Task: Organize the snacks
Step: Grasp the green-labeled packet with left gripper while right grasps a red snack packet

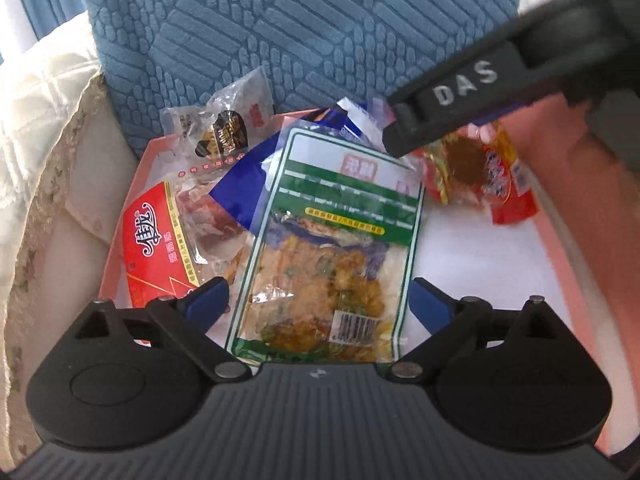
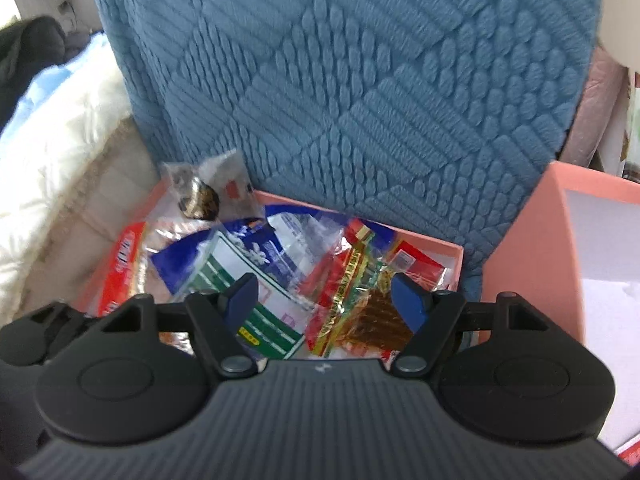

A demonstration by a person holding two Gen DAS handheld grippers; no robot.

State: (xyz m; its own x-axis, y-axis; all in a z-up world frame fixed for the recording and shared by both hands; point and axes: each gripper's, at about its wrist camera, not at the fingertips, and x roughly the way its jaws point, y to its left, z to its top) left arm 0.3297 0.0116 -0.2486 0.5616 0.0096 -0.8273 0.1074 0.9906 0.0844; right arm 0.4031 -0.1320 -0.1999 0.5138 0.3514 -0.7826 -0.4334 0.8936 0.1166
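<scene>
Currently: left gripper [image 1: 318, 300] spread wide, straddling green-bordered packet [image 1: 332, 248] lying flat in pink box [image 1: 560, 240], nothing gripped. Right gripper [image 2: 324, 300] likewise wide open, empty, over red-gold packet [image 2: 360, 312]. Probably picking the green packet next: lower left fingers [image 1: 210, 296] to either long edge, pinch film not contents, lift straight up. Watch overlap with blue wrapper [image 1: 240, 188] and red packet [image 1: 156, 248] just beside; could drag along. Clear packet [image 1: 222, 128] leans on far wall against blue cushion [image 1: 300, 20]. Second pink box [image 2: 532, 264] stands to the right; likely sorting target, cannot confirm.
</scene>
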